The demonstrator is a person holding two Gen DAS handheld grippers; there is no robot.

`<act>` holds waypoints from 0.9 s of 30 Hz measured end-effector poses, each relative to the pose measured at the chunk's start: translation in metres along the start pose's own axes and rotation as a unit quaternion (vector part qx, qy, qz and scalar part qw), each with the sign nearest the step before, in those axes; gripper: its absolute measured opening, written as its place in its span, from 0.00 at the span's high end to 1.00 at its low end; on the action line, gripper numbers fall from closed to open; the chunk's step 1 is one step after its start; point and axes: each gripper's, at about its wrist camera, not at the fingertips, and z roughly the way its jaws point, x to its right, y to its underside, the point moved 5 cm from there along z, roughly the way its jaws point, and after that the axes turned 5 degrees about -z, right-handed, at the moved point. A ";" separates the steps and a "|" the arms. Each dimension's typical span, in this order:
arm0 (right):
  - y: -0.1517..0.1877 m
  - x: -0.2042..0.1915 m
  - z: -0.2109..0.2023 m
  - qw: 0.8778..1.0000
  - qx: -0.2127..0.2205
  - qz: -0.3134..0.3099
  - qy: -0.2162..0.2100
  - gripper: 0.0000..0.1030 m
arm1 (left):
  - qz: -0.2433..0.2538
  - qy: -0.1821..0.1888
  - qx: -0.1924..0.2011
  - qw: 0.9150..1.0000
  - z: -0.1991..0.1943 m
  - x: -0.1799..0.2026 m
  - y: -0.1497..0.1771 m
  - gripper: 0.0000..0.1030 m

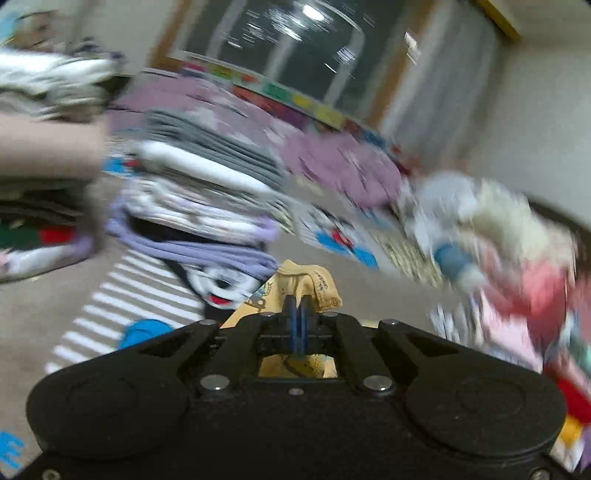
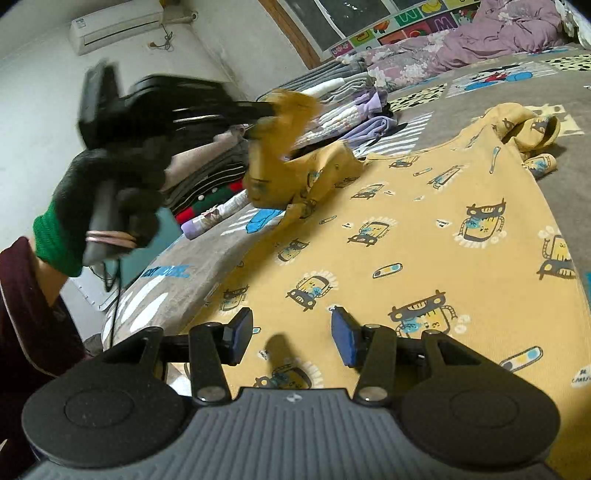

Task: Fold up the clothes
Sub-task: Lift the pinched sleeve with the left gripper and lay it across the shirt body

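A yellow cartoon-print shirt (image 2: 424, 229) lies spread on the grey bed sheet (image 2: 576, 192). In the left wrist view, my left gripper (image 1: 297, 308) is shut on a bunch of this yellow cloth (image 1: 317, 284). The right wrist view shows the left gripper (image 2: 264, 110), blurred, in a black-gloved hand (image 2: 110, 192), holding the shirt's left sleeve (image 2: 266, 173) up off the bed. My right gripper (image 2: 291, 339) stands open just over the shirt's near hem, with nothing between its blue pads (image 2: 341, 339). The other sleeve (image 2: 524, 125) lies crumpled at the far right.
Stacks of folded clothes (image 2: 332, 107) line the bed's far left side, also blurred in the left wrist view (image 1: 207, 192). A purple quilt (image 2: 498, 33) lies by the window. A loose heap of clothes (image 1: 498, 240) sits at right. The bed's edge (image 2: 166, 280) drops off at left.
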 end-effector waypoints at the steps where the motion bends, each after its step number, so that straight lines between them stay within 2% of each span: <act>1: 0.000 0.000 0.000 1.000 0.001 0.000 0.000 0.53 | -0.020 -0.004 0.009 1.000 -0.003 -0.012 -0.001 0.99; 6: 0.002 0.000 -0.001 1.000 0.005 0.001 -0.002 0.53 | -0.104 -0.017 0.051 0.993 -0.016 -0.067 -0.002 0.99; 10: 0.002 0.002 0.000 1.000 0.008 0.004 -0.005 0.53 | -0.159 -0.032 0.081 0.983 -0.023 -0.098 -0.004 1.00; 14: 0.003 0.004 0.000 1.000 0.010 0.011 -0.011 0.53 | -0.142 -0.006 0.127 0.982 -0.048 -0.092 -0.015 1.00; 16: 0.003 0.005 0.000 1.000 0.010 0.014 -0.014 0.53 | -0.123 -0.016 0.133 0.983 -0.053 -0.089 -0.018 1.00; 18: 0.003 0.005 0.000 1.000 0.010 0.017 -0.016 0.53 | -0.121 -0.030 0.134 0.983 -0.057 -0.095 -0.017 1.00; 21: 0.002 0.008 0.000 0.999 0.010 0.024 -0.022 0.53 | -0.130 -0.072 0.121 0.981 -0.063 -0.118 -0.002 1.00; 25: 0.002 0.008 0.000 0.999 0.010 0.027 -0.025 0.53 | -0.186 -0.118 0.066 0.973 -0.076 -0.159 0.026 1.00; 27: 0.002 0.008 0.000 0.999 0.010 0.028 -0.025 0.53 | -0.199 -0.134 0.041 0.970 -0.084 -0.171 0.034 0.99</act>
